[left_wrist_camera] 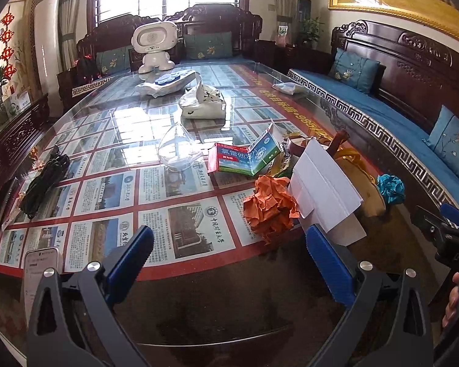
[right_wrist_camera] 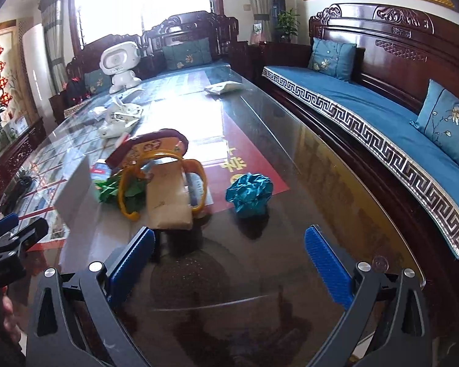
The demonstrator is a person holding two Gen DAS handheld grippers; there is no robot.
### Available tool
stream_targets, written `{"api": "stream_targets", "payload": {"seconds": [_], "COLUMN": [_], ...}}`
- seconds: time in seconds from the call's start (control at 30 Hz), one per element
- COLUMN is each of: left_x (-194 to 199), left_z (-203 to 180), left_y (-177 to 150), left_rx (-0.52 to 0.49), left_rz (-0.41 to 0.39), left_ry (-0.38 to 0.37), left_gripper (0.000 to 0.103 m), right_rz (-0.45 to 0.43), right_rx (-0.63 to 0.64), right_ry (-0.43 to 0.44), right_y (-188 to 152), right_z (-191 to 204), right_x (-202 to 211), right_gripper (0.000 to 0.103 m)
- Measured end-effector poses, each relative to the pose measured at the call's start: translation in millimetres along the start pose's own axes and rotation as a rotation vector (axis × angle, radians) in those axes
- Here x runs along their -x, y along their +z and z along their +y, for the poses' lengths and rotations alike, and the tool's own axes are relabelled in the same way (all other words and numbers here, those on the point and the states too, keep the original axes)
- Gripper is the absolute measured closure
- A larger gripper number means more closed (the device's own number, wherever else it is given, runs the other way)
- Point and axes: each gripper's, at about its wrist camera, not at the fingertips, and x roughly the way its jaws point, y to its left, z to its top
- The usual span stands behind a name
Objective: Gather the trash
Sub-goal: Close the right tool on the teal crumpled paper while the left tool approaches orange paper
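3 paper balls (left_wrist_camera: 270, 208), 2 boxes (left_wrist_camera: 244, 156)

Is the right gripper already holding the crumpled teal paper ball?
No. The right gripper is open and empty; the teal paper ball lies on the glass table ahead of it.

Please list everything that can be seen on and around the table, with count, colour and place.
crumpled orange paper ball: 1, orange, near table edge
crumpled teal paper ball: 1, teal, apart, toward the sofa
crumpled green paper: 1, green, in the pile
red-green medicine carton: 1, mid table
folded white card: 1, white, beside orange ball
white toy robot: 1, far end
glass-topped table: 1
blue-cushioned wooden sofa: beside table
left claw: open, empty
right claw: open, empty
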Motion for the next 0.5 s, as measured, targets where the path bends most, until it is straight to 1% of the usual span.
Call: {"api": "stream_targets", "payload": {"seconds": [0.13,0.27,0.4,0.43,0.5], "left_x": [-11,-16,-21,-24,-28], "left_z": [3,8,9,9,8], "left_y": [1,1,4,5,6], "left_rx": [0.019,0.04,0.05,0.049,0.044], "left_rz": [0.014,0.011,0.012,0.016,0.022], "left_ry": [-0.019,-0.031,-0.034,-0.033,-0.032], "left_gripper": [0.004,0.004,0.003,0.004,0.004], "right_rz": [0.013,0.036,0.069,0.081,0.111], "right_rx": [0.018,-0.005,-0.034,-0.035,-0.031], "right_ry": [-0.04,-0.043,-0.037,-0.038,-0.045], "right_y": [7,15,24,25,26], "right_z": [-6,-17,-26,-27,-27], "right_x": [-18,-37,-57,-62,-72], "right_gripper": [0.008,0.009,0.018,0.022,0.024]}}
